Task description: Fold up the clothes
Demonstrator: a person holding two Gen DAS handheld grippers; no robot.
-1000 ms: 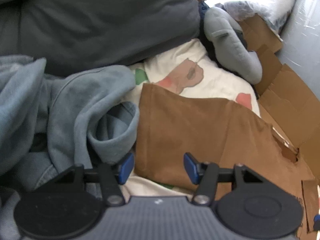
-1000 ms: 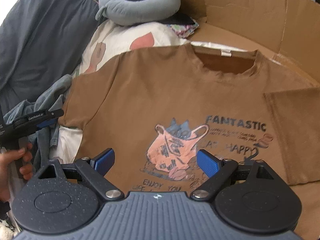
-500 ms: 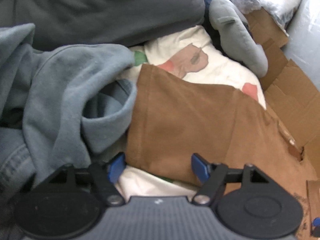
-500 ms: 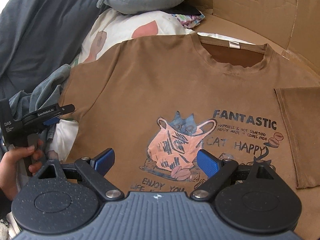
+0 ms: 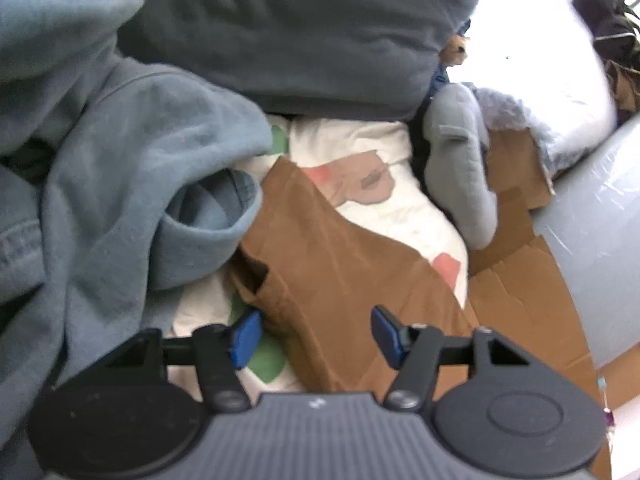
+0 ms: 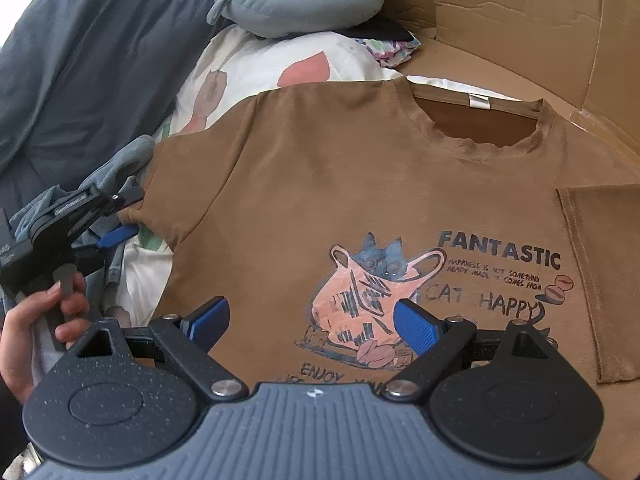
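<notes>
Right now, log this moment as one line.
step: first sleeve fold | left tool: closing around sleeve edge, not pinched | right tool: open above brown T-shirt print | other sleeve: already folded in

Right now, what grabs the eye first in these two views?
The brown T-shirt spread face up across the middle, its cat print and FANTASTIC lettering toward the right. At its left sleeve the left gripper is closing, sleeve edge between its jaws but not yet pinched. Beside it, a rumpled blue-grey sweatshirt crowds the left.
</notes>
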